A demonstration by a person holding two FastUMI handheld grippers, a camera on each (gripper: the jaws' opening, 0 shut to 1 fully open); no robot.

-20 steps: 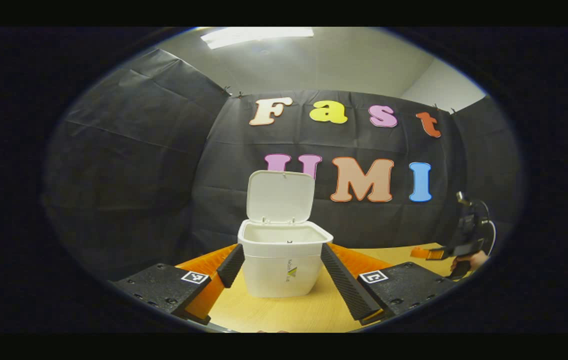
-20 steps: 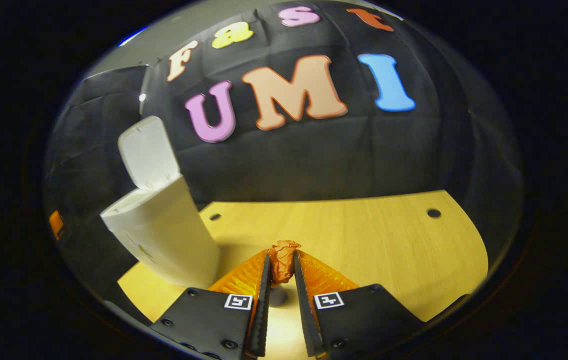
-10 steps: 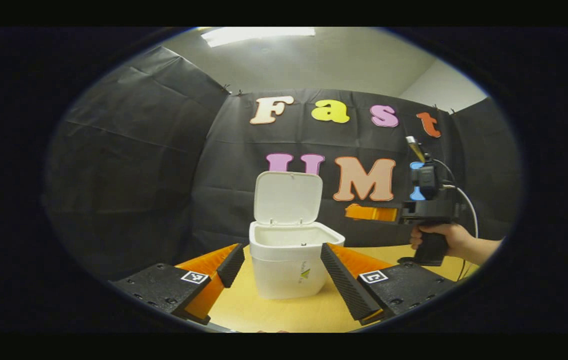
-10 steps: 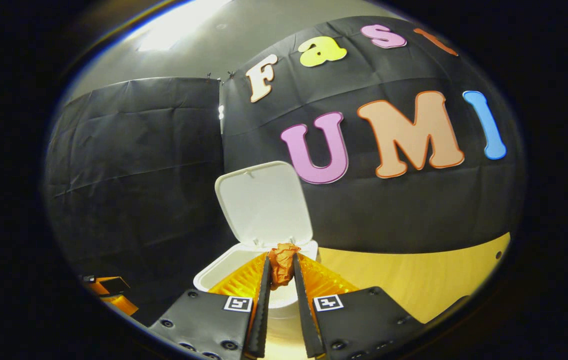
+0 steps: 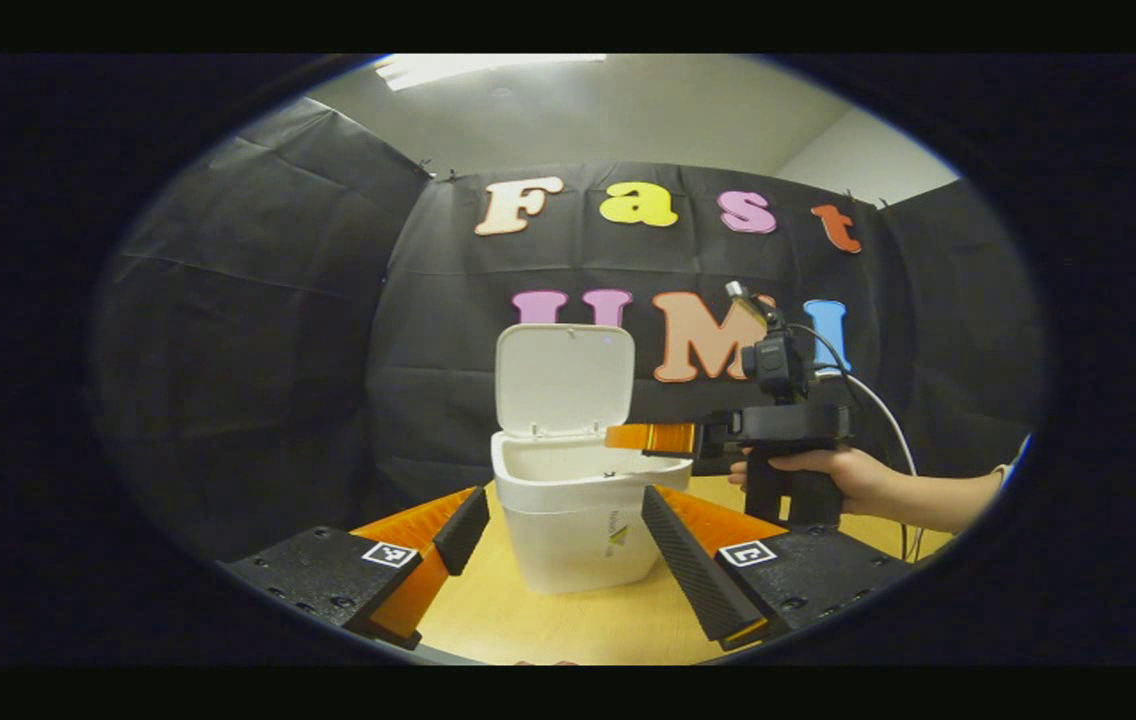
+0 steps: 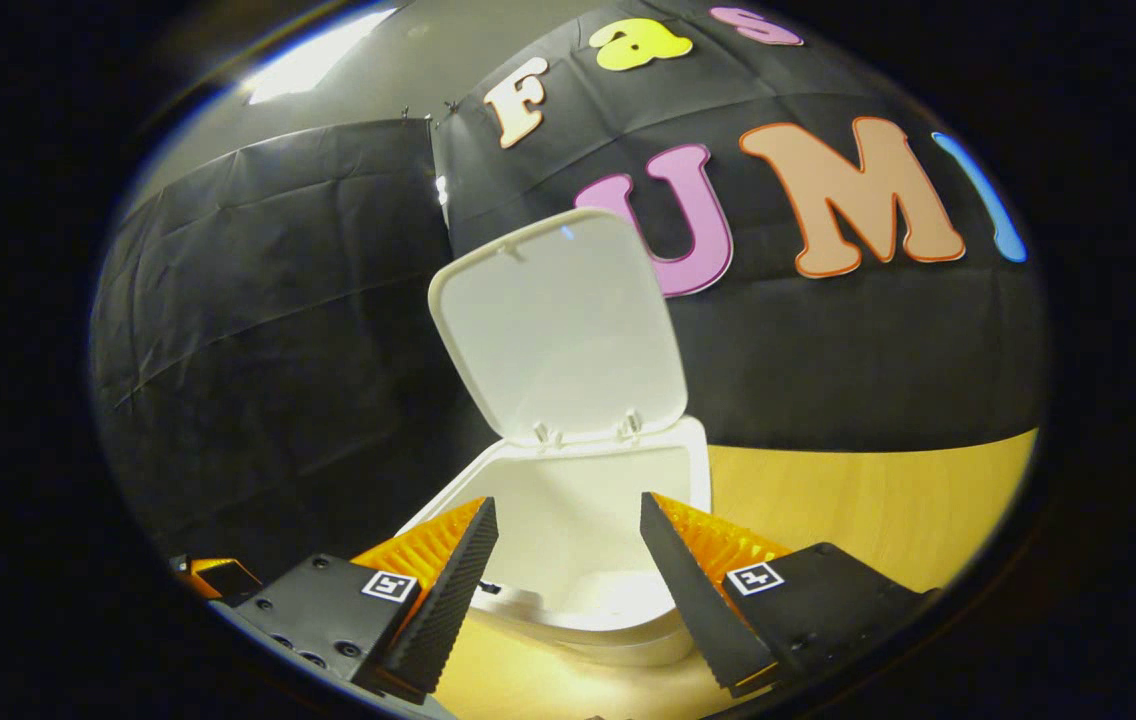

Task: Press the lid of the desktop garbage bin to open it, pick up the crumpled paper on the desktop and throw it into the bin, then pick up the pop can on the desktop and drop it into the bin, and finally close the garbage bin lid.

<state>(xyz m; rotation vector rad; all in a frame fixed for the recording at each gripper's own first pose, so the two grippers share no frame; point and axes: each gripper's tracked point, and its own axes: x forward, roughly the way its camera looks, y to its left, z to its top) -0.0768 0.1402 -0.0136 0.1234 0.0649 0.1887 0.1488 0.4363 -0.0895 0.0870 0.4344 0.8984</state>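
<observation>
- The wooden table [image 5: 568, 625] fills the lower middle of the left gripper view and the lower right of the right gripper view.
- The white garbage bin [image 5: 583, 525] stands on it at frame centre, its lid [image 5: 564, 380] raised upright behind the opening; in the right gripper view the lid [image 6: 563, 325] sits at centre, above the bin's mouth [image 6: 578, 520].
- The left gripper [image 5: 566, 535] is at the bottom of its view, fingers spread wide with the bin between them, holding nothing.
- The right gripper [image 6: 568, 570] is also spread wide and empty, just above the bin's opening; in the left gripper view it reaches in from the right, held by a hand [image 5: 828, 470], its tips [image 5: 648, 437] over the rim.
- The crumpled paper cannot be made out inside the bin.
</observation>
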